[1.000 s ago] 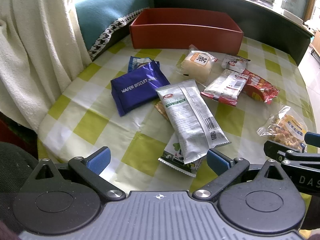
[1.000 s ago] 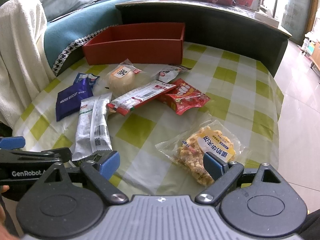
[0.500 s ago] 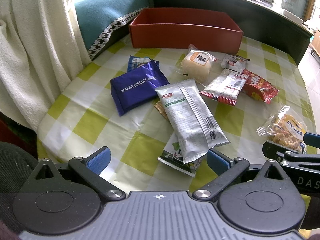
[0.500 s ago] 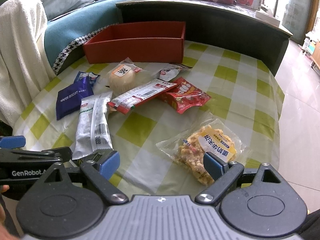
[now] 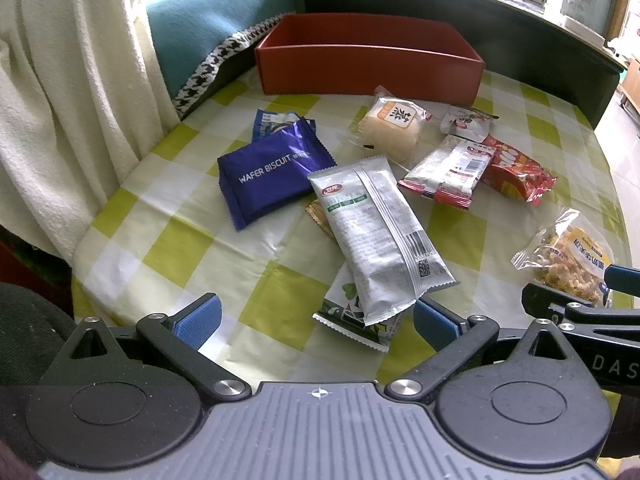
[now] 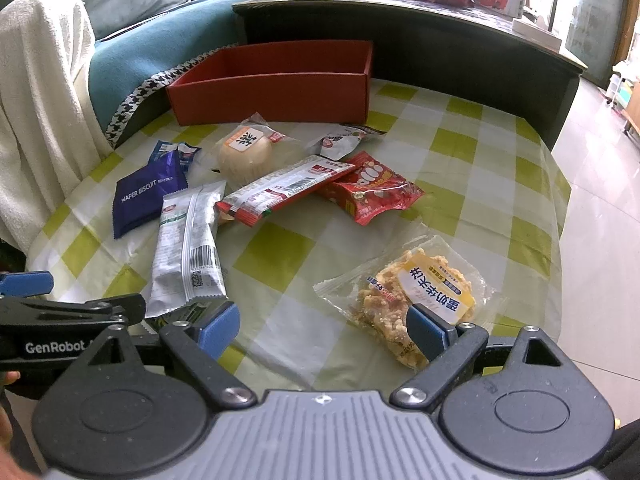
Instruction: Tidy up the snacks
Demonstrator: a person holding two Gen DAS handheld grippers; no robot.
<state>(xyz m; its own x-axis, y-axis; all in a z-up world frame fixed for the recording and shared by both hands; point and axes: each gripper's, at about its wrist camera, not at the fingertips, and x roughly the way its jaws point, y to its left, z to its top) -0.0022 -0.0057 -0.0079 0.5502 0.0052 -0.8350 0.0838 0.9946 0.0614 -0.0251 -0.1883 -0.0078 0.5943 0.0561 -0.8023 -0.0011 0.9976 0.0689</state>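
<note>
Red cardboard box (image 6: 272, 92) waits empty at the desk's (image 6: 460, 184) far edge while snack packets, like the wafer biscuit pack (image 5: 272, 172), lie scattered before it; left gripper (image 5: 316, 320) and right gripper (image 6: 320, 328) hover, jaws wide, holding nothing.

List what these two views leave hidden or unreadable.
- Box floor: both views, hidden by its near wall.
- Green packet: left view, mostly under the silver packet.
- Gold wrapper: same packet hides all but an edge.
- Small packet print: too small.
</note>
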